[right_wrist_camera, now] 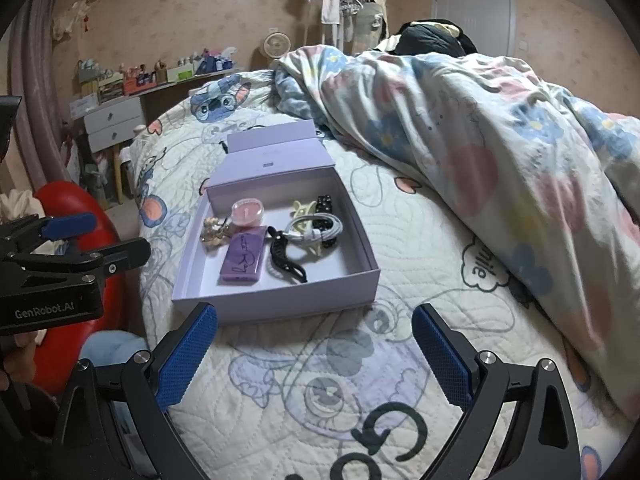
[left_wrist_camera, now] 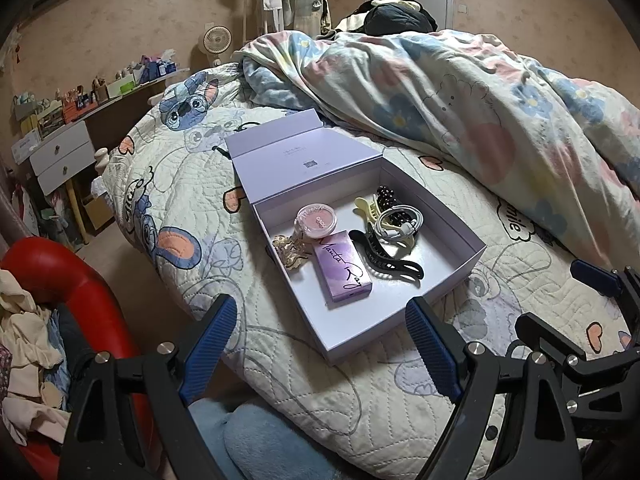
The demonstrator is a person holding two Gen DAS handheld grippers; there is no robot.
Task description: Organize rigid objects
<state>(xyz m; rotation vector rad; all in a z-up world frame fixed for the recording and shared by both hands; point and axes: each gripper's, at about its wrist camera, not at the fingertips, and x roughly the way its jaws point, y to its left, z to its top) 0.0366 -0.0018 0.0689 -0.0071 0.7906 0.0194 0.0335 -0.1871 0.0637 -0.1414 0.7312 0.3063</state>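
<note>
Everything I can spot that belongs to this tidy-up already sits inside the lilac box [left_wrist_camera: 460, 258], which lies open on the bed [left_wrist_camera: 280, 364] with its lid folded back on the far side. Against the box's left wall lies a pale scrunchie [left_wrist_camera: 289, 254]; just beyond it, toward the lid, is a round pink compact [left_wrist_camera: 318, 221]. A purple carton [left_wrist_camera: 343, 266] lies lengthwise in the middle of the box, and touching its right side is a black hair claw [left_wrist_camera: 390, 262]. Further right in the box, a coiled white cable [left_wrist_camera: 402, 222] rests on a cream claw clip [left_wrist_camera: 366, 206] and a black beaded clip [left_wrist_camera: 385, 194].

No loose item shows on the quilt around the box, so the sorting looks nearly or wholly done; closing the lid may be what remains.

The left gripper [left_wrist_camera: 322, 350] hovers short of the box's near corner, jaws spread wide, holding nothing. The right gripper [right_wrist_camera: 314, 354] hangs before the box's near wall, likewise wide apart and empty.
</note>
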